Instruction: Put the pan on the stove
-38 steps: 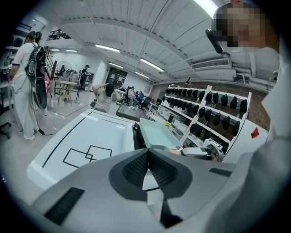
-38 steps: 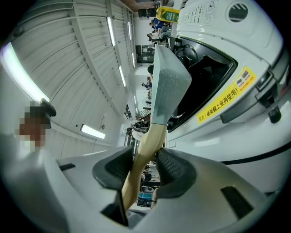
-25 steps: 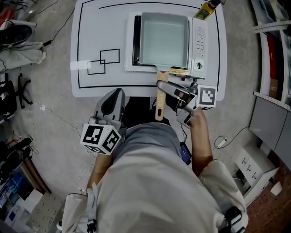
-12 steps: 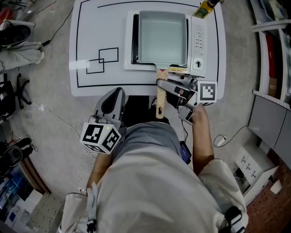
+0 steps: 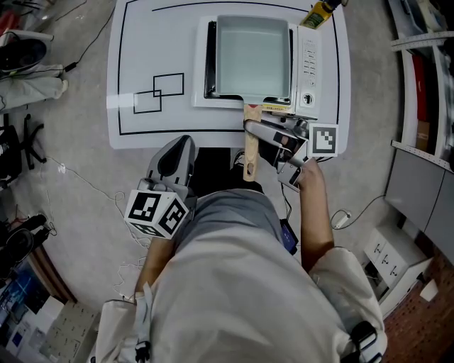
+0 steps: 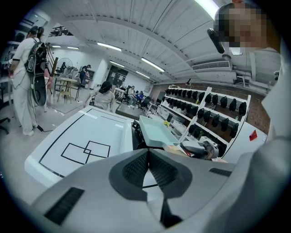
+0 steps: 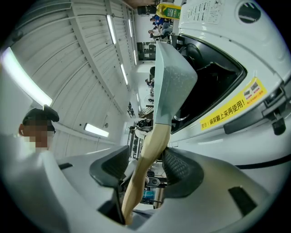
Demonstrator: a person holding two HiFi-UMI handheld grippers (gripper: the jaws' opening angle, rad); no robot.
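Note:
A pale grey-green square pan [image 5: 254,57] rests on the white tabletop stove [image 5: 312,71]. Its wooden handle [image 5: 248,145] sticks out over the table's near edge. My right gripper [image 5: 250,133] reaches in from the right, and the handle [image 7: 152,141] passes between its jaws. Those jaws [image 7: 148,161] have just been opening: a gap shows beside the handle on the left pad's side. My left gripper [image 5: 177,147] hangs low by the person's body, off the table, with its jaws [image 6: 148,152] shut on nothing.
The white table [image 5: 142,42] bears black line markings, with two overlapping square outlines [image 5: 159,93] left of the stove. A yellow bottle [image 5: 319,14] stands at the far right corner. Cables and gear lie on the floor at the left, shelving at the right.
The pan stays on the stove and the right gripper stays at its handle. Only the head view has shifted a little. The left gripper has not moved.

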